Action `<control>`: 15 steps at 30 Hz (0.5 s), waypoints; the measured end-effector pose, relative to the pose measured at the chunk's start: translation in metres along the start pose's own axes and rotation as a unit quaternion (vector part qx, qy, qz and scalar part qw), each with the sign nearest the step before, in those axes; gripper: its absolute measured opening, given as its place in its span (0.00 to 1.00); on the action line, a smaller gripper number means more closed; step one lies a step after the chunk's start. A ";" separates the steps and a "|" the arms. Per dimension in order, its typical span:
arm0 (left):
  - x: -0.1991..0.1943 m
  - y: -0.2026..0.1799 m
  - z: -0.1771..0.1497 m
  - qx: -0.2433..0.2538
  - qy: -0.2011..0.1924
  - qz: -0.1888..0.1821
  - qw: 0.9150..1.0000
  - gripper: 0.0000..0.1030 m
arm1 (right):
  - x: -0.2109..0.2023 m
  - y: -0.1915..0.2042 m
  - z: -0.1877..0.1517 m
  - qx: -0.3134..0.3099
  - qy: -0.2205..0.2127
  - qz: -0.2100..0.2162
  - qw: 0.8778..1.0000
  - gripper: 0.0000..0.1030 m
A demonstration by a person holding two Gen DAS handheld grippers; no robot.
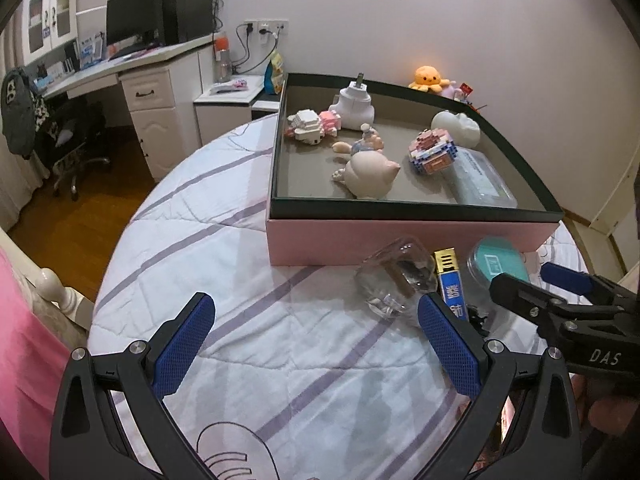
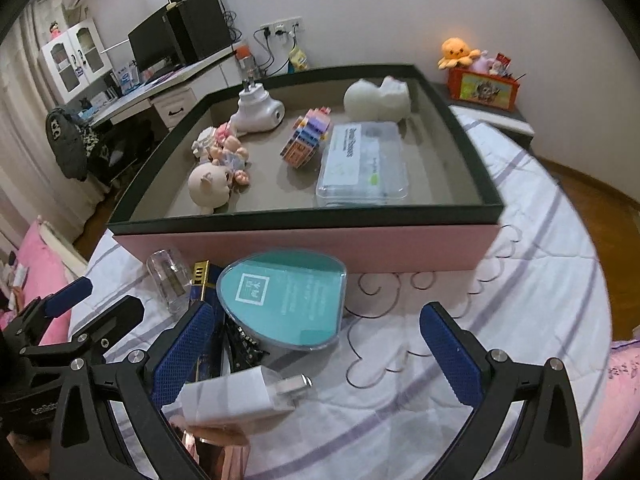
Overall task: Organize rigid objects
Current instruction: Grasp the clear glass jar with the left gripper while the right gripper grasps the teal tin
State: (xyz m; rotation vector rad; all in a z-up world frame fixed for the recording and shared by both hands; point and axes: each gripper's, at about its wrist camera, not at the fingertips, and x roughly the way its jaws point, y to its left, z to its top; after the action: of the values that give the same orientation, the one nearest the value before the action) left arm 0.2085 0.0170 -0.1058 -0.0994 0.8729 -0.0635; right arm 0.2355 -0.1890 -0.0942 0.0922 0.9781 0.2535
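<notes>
One pink box (image 2: 304, 246) with a dark rim sits on the striped bed quilt (image 1: 248, 280), filling the 12 o'clock zone of both views; it holds figurines and a clear case (image 2: 362, 162). Against its near wall lie a teal heart-shaped case (image 2: 282, 304), a clear bottle (image 1: 396, 276) and a blue tube (image 1: 452, 284). A white charger (image 2: 240, 396) lies at 6 o'clock. Left gripper (image 1: 316, 344): jaws released, empty. Right gripper (image 2: 316, 352): jaws released, empty.
</notes>
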 end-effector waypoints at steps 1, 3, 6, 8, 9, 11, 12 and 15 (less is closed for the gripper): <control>0.002 0.000 0.000 -0.002 0.003 -0.001 1.000 1.00 | 0.003 0.000 0.000 -0.002 0.005 0.001 1.000 1.00; 0.006 0.002 0.001 -0.005 0.006 -0.004 1.000 1.00 | 0.011 0.000 -0.001 -0.007 0.013 0.005 1.000 1.00; 0.010 0.003 0.001 -0.006 0.010 -0.003 1.000 1.00 | 0.020 0.000 -0.002 -0.016 0.011 0.000 1.000 0.99; 0.011 0.002 0.001 -0.007 0.011 -0.004 1.000 1.00 | 0.021 -0.001 -0.003 -0.020 0.001 -0.001 1.000 0.93; 0.012 0.002 0.001 -0.006 0.011 -0.005 1.000 1.00 | 0.019 -0.003 -0.002 -0.020 -0.004 -0.001 1.000 0.82; 0.013 -0.001 0.002 -0.005 0.013 -0.009 1.000 1.00 | 0.015 -0.009 -0.001 -0.015 -0.009 -0.001 1.000 0.69; 0.014 -0.002 0.002 -0.003 0.013 -0.012 1.000 1.00 | 0.014 -0.012 -0.001 -0.013 -0.009 0.001 1.000 0.69; 0.016 -0.009 0.003 0.002 0.014 -0.021 1.000 1.00 | 0.010 -0.020 -0.003 -0.007 -0.012 -0.002 1.000 0.69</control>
State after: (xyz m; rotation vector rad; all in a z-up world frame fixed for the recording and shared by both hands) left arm 0.2207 0.0069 -0.1147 -0.1128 0.8991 -0.1069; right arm 0.2419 -0.2057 -0.1073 0.0794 0.9533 0.2544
